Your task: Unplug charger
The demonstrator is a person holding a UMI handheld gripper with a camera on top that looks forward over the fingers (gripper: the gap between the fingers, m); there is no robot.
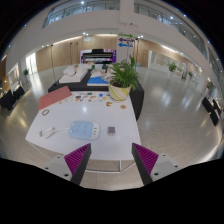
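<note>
My gripper [112, 160] is open and empty, its two magenta pads [78, 156] spread wide just short of the near edge of a white table [100, 140]. On the table ahead lie a light blue round object [81, 129], a small dark flat device [111, 130], a small ring-shaped thing [46, 131] to the left and several small items farther back. I cannot make out a charger or a cable. Nothing is between the fingers.
A potted green plant [124, 78] stands at the table's far right. A pink flat sheet [55, 97] lies at the far left. White sofas [75, 74] and a blue mat sit beyond. Dark chairs [10, 97] stand at the left on the shiny floor [170, 120].
</note>
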